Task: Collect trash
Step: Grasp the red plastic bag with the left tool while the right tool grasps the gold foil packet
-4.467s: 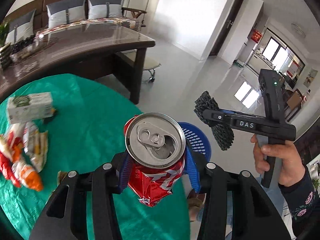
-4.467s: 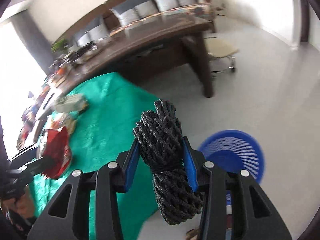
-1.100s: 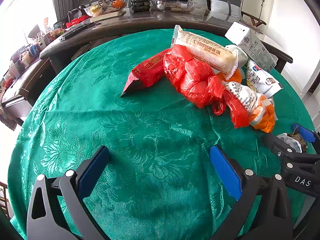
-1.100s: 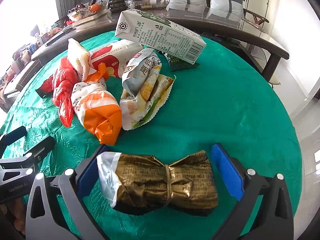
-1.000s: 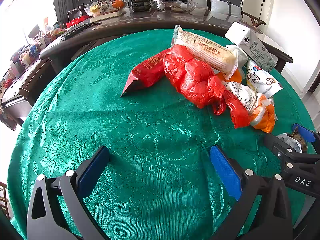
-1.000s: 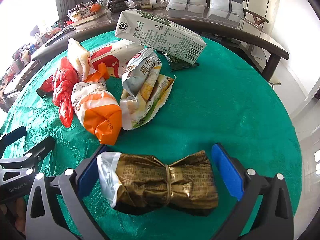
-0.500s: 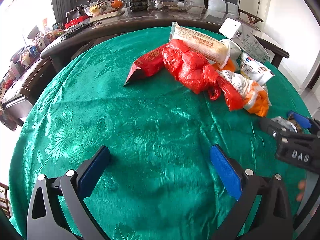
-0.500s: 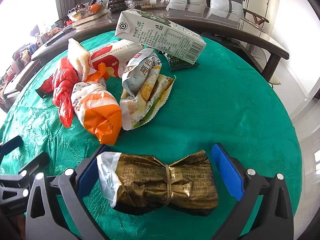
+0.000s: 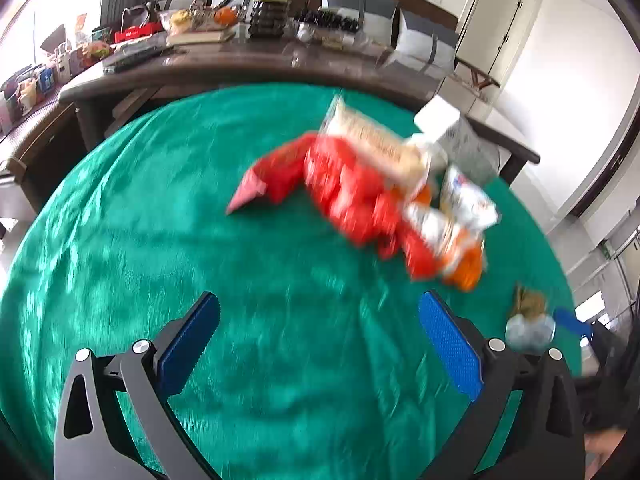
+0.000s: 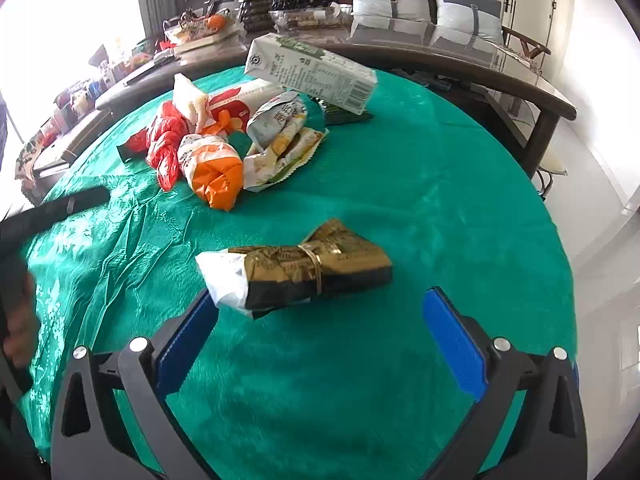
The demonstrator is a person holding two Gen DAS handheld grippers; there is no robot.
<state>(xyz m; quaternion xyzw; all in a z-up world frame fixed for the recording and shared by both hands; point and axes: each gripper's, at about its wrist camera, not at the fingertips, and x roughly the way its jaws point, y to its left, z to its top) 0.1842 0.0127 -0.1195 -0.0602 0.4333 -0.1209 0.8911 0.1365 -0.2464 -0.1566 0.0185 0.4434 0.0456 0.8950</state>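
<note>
The right gripper point(image 10: 320, 332) hung over the green cloth point(image 10: 440, 200) with its fingers point(image 10: 454, 344) spread wide and nothing between them. Just beyond its left finger lay a gold packet point(image 10: 304, 272), tied round the middle, white at its left end. Farther off and to the left sat a heap of wrappers point(image 10: 224, 148), and past that a milk carton point(image 10: 312, 72) tilted on the heap. The left gripper point(image 9: 320, 344) was likewise spread and empty over bare cloth; its view was blurred, though the red bag point(image 9: 344, 188) seemed to lie far ahead
</note>
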